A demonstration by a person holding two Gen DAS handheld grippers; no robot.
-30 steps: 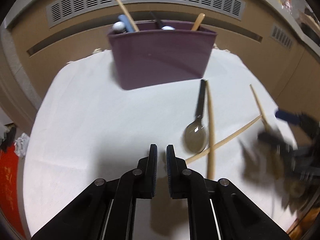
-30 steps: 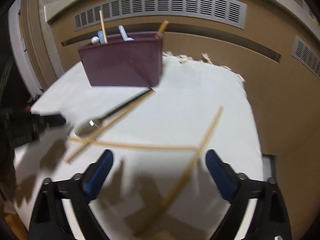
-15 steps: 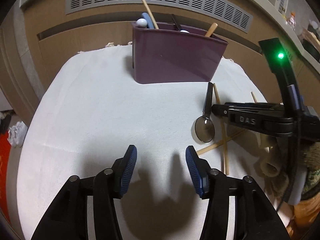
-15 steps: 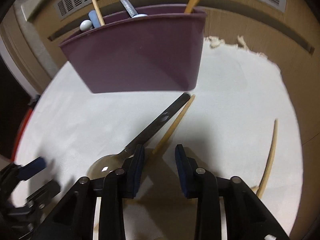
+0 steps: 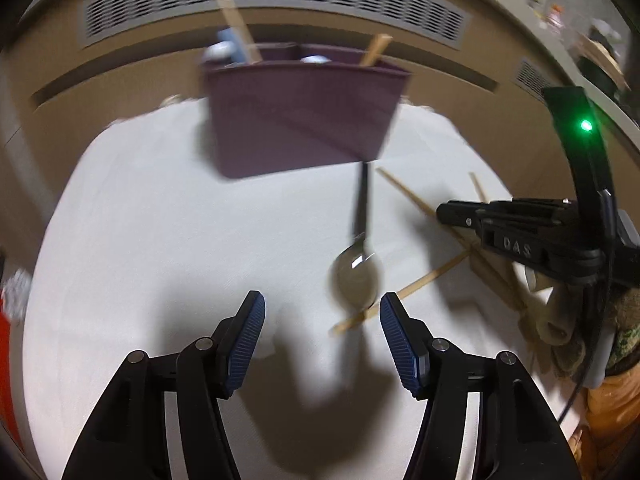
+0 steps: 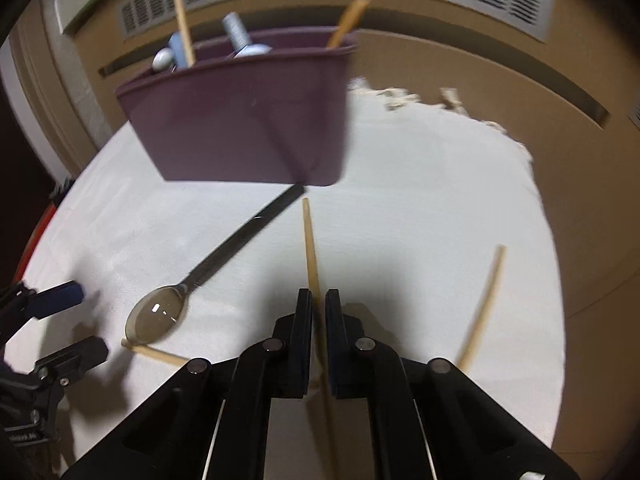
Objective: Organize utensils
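Note:
A purple utensil holder (image 5: 300,120) stands at the back of the white cloth, with several utensils standing in it; it also shows in the right wrist view (image 6: 248,120). A dark-handled spoon (image 5: 358,268) lies just ahead of my open, empty left gripper (image 5: 322,316), bowl towards me. My right gripper (image 6: 319,304) is shut on a wooden chopstick (image 6: 310,240) that points at the holder. The spoon (image 6: 200,280) lies to its left. Two more chopsticks lie loose: one (image 6: 482,308) to the right, one (image 6: 156,354) under the spoon bowl.
The white cloth (image 5: 160,240) covers a round table, with a beige vented wall (image 5: 280,0) behind it. The right gripper's body (image 5: 540,236) reaches in from the right in the left wrist view. The left gripper's fingers (image 6: 60,296) show at the left edge of the right wrist view.
My right gripper went from wide open to shut on the chopstick. My left gripper opened wide and now sits closer to the spoon.

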